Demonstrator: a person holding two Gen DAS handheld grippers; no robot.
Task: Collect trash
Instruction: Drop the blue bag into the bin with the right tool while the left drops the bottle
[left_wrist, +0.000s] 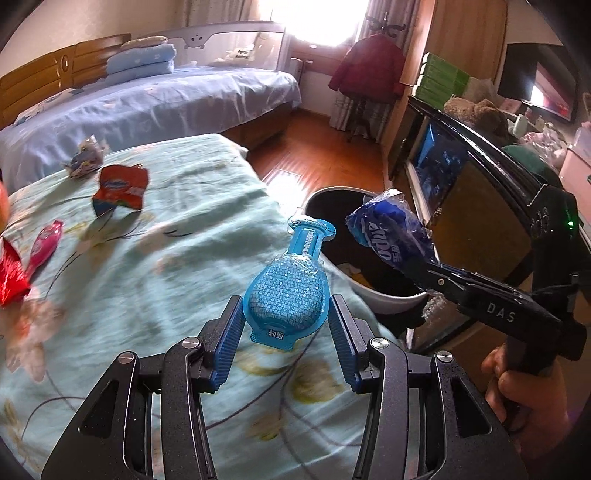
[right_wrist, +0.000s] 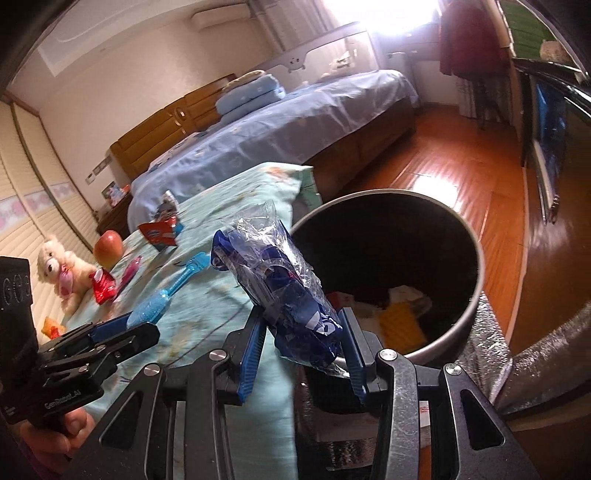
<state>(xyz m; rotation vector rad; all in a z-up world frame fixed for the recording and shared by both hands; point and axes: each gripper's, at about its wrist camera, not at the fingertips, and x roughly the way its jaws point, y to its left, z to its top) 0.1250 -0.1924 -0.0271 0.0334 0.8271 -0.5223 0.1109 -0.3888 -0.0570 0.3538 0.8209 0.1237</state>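
Observation:
My left gripper (left_wrist: 285, 298) is shut on a light blue bottle-shaped pouch (left_wrist: 291, 280) and holds it above the teal quilt (left_wrist: 155, 280). From the right wrist view, that left gripper (right_wrist: 129, 325) and its pouch (right_wrist: 162, 299) sit at the left. My right gripper (right_wrist: 302, 313) is shut on a crumpled dark blue wrapper (right_wrist: 288, 291), beside the near rim of the round grey trash bin (right_wrist: 476, 258). In the left wrist view the right gripper (left_wrist: 421, 273) holds the wrapper (left_wrist: 391, 229) over the bin (left_wrist: 388, 299). Paper and a yellow scrap lie inside the bin.
On the quilt lie a red-and-blue packet (left_wrist: 122, 192), a pink wrapper (left_wrist: 44, 243), a red foil piece (left_wrist: 11, 273) and a small crumpled packet (left_wrist: 86, 157). An apple (right_wrist: 108, 248) and a plush toy (right_wrist: 61, 269) rest further along. A dark cabinet (left_wrist: 472, 192) stands right of the bin.

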